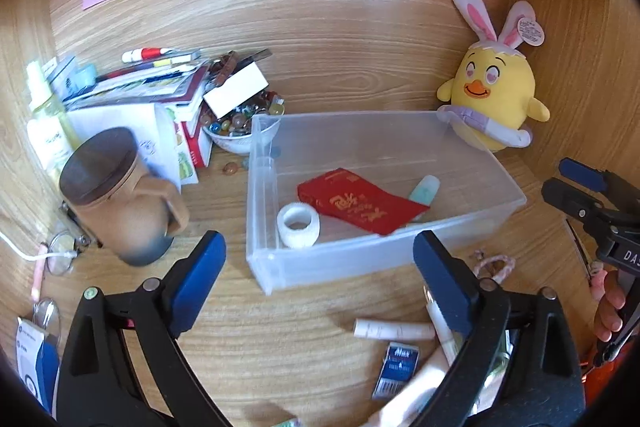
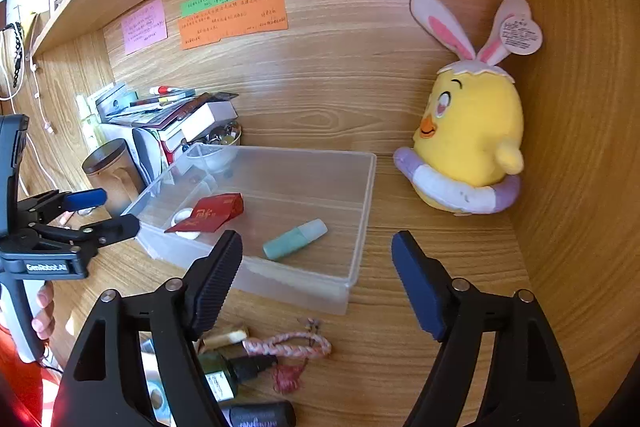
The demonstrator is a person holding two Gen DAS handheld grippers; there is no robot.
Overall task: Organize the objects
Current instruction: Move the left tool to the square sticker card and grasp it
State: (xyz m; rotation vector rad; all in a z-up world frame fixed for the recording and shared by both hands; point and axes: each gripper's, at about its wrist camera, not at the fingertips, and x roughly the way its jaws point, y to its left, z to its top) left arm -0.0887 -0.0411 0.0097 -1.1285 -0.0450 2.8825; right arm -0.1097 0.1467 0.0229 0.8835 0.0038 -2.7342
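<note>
A clear plastic bin [image 1: 472, 227] [image 2: 360, 219] stands on the wooden desk. In it lie a red envelope [image 1: 360, 201] [image 2: 214, 213], a white tape roll [image 1: 298, 225] [image 2: 185, 215] and a teal tube [image 1: 425, 189] [image 2: 296, 239]. My left gripper [image 1: 320, 281] [image 2: 100, 211] is open and empty, in front of the bin's near left corner. My right gripper [image 2: 316, 279] [image 1: 576, 187] is open and empty, at the bin's near right side. Near me lie a white tube [image 1: 394, 329], a blue card box [image 1: 396, 369], a pink braided cord [image 2: 288, 345] [image 1: 494, 265] and a dark bottle [image 2: 236, 367].
A yellow chick plush [image 1: 494, 95] [image 2: 468, 139] sits in the back right corner. A brown lidded mug [image 1: 120, 195] [image 2: 114, 167], a book stack [image 1: 160, 83], a bowl of marbles [image 1: 240, 131] and a spray bottle [image 1: 48, 123] crowd the left. Glasses [image 1: 60, 251] lie at the left.
</note>
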